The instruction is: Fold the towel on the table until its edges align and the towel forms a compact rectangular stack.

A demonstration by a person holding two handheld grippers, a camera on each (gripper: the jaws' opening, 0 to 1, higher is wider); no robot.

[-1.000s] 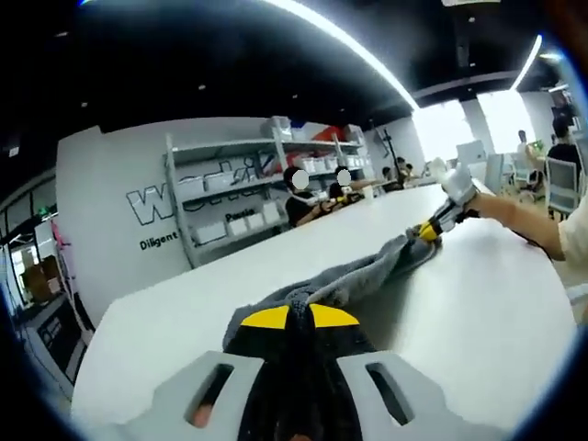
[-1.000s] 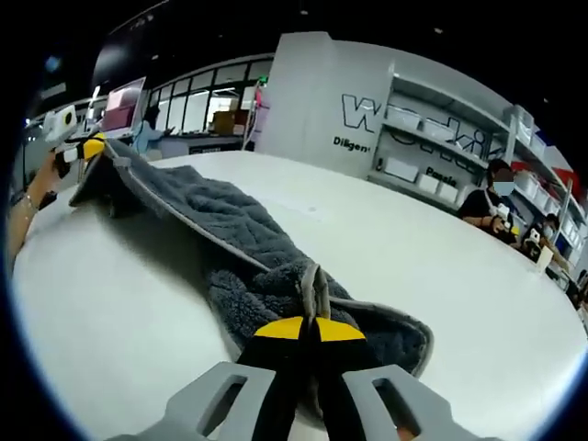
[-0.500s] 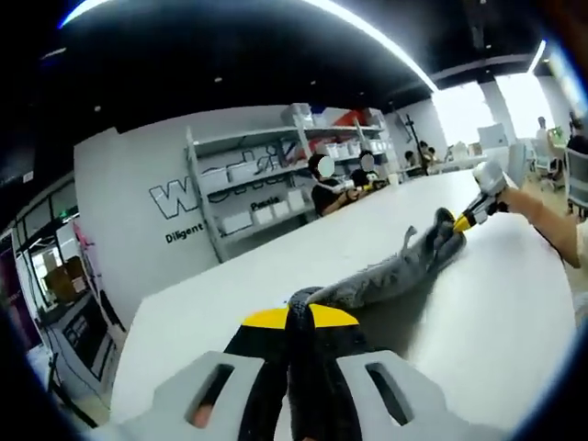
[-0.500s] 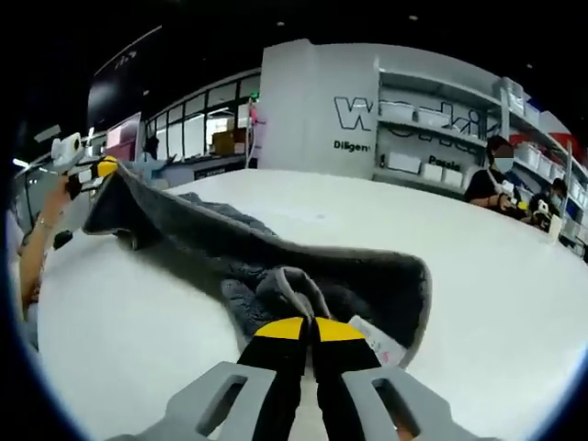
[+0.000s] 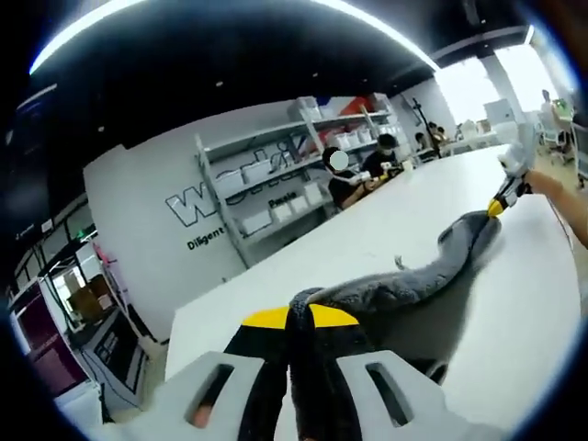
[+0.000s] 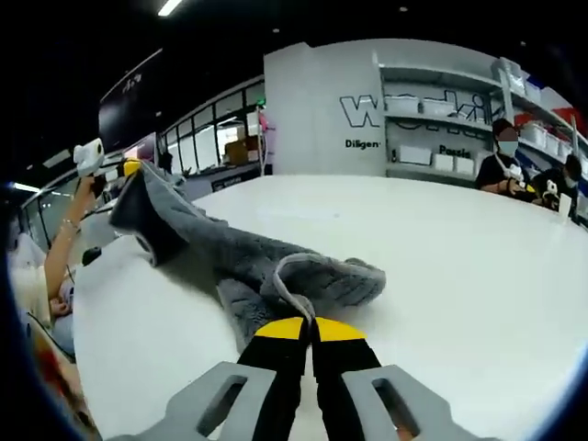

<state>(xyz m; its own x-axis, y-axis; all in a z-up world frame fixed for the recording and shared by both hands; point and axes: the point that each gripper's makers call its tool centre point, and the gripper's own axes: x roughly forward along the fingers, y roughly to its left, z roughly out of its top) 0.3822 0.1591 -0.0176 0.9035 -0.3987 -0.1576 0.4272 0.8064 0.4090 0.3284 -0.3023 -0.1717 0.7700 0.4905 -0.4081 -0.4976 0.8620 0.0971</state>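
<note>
I have the towel (image 5: 413,280) by two ends, and no fold is laid down yet. My left claw (image 5: 299,317) is closed tight on a bunched grey corner, the cloth pinched between the yellow-tipped jaws. My right claw (image 6: 307,323) is closed the same way on the other end, where a pale hem loops up just above the tips.

Between the two claws the towel (image 6: 266,266) hangs as a long rumpled rope. Its middle sags onto the white tabletop (image 6: 459,266), and the end at my left claw (image 6: 127,168) is held above the tabletop's near edge. In the left gripper view the rope runs away across the tabletop (image 5: 367,239) to my right claw (image 5: 502,204) at the far side.

I judge the task early: the cloth is twisted, no edges meet, and nothing like a rectangular stack exists. I must spread it flat, then bring edge to edge more than once.

Compared with a second ago, the towel has gone from a broad sheet lying open on the tabletop to a narrow, gathered strand. My left claw has risen and now looks down along it. The flap near my right claw has curled over into a small heap. Both grips are unchanged.
</note>
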